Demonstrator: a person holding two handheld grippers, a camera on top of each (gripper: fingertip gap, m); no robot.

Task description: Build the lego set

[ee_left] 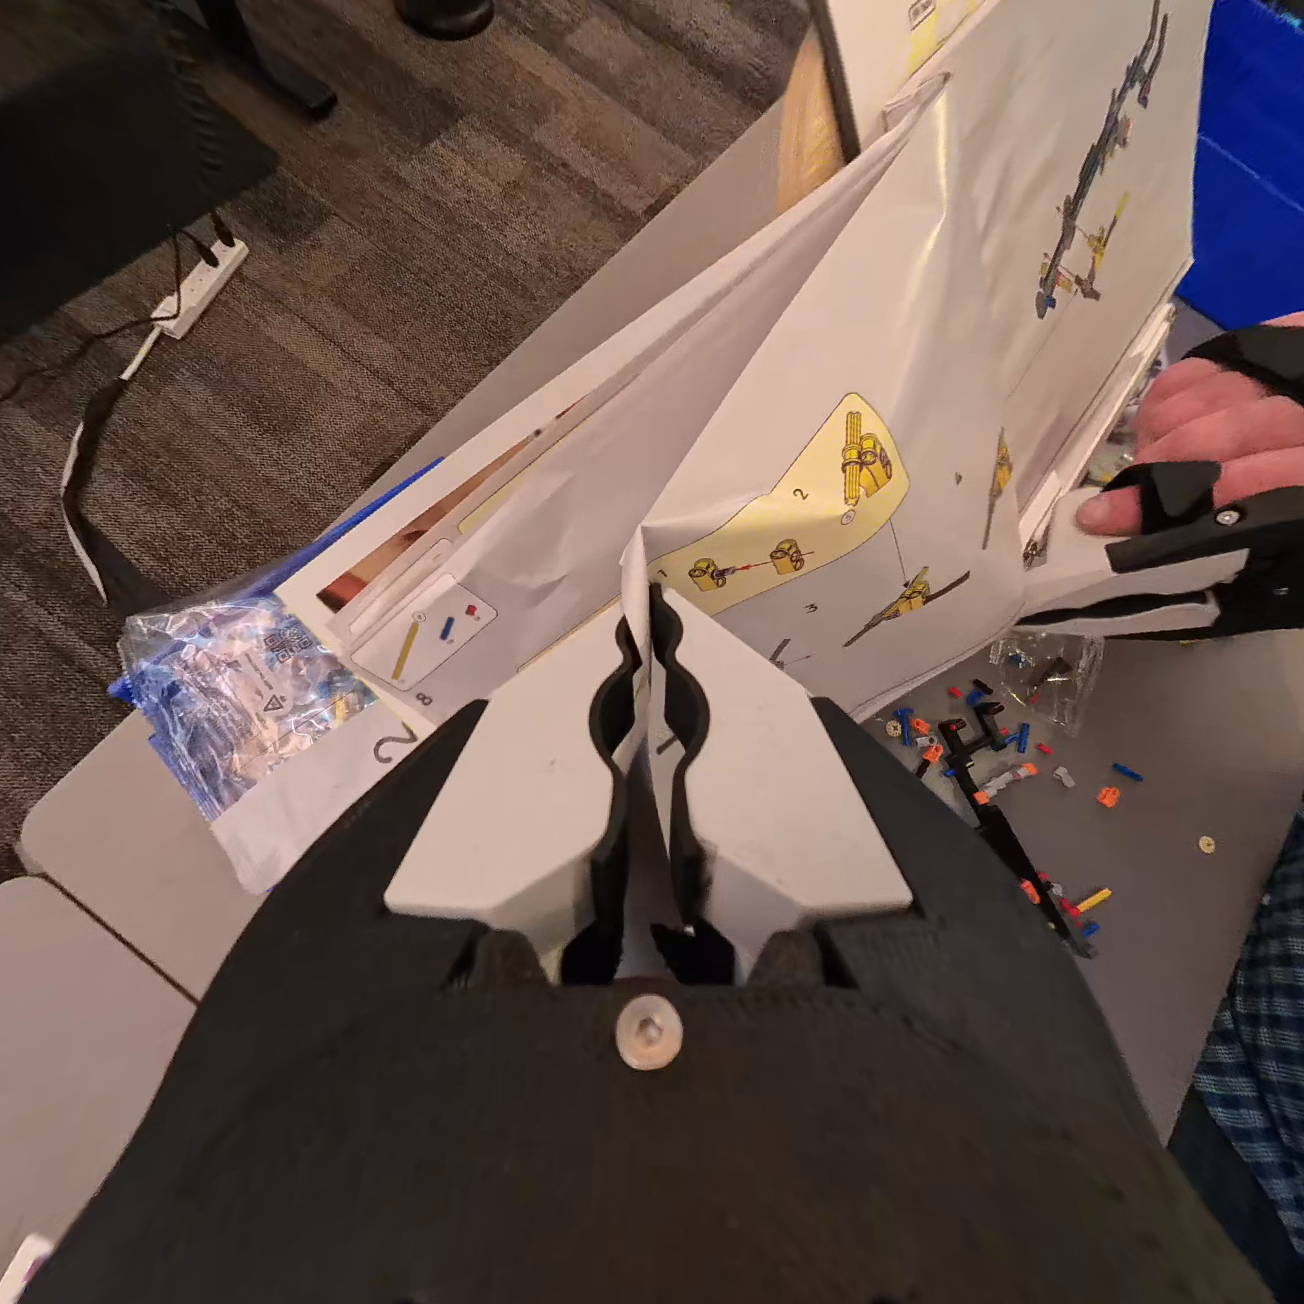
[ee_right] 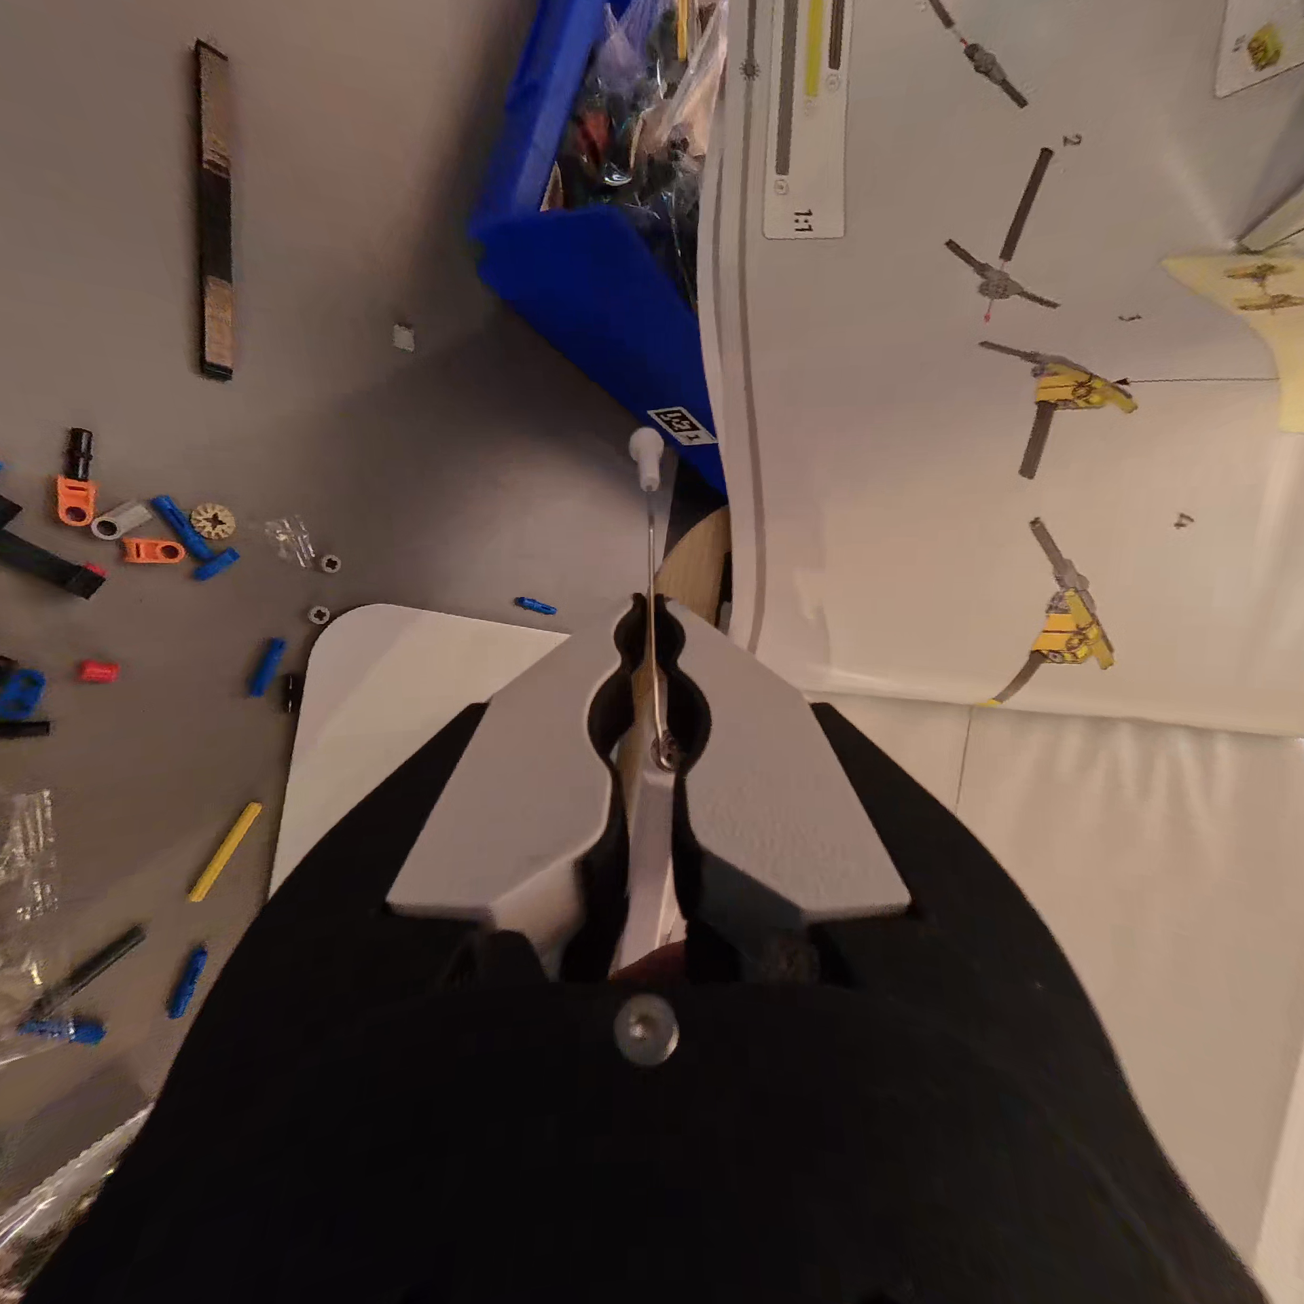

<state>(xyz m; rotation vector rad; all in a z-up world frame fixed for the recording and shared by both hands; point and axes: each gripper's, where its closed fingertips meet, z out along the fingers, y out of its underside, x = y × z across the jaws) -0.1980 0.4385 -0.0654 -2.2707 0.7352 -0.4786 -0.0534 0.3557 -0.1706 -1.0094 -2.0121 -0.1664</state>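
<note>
left hand-held gripper [ee_left: 648, 621] clamped on a page of the instruction booklet [ee_left: 882, 395]; right hand-held gripper [ee_right: 650, 621] pinched on another page edge. only a small black sub-assembly [ee_left: 988, 790] built; loose lego pieces [ee_right: 169, 529] scattered on counter [ee_right: 353, 212], so most of build left.

R gripper [ee_right: 648, 607] clamped on manual page [ee_right: 917, 494], bin [ee_right: 586, 282] behind

Indoor lighting, moderate and warm-toned. Left wrist view sharp, with glare on the glossy instruction booklet [ee_left: 882, 339] and plastic bag [ee_left: 226, 698]. Right wrist view dimmer; booklet page [ee_right: 988, 423] soft, worktop [ee_right: 339, 212] in shade. Wide-angle bending at both frames' edges.
</note>
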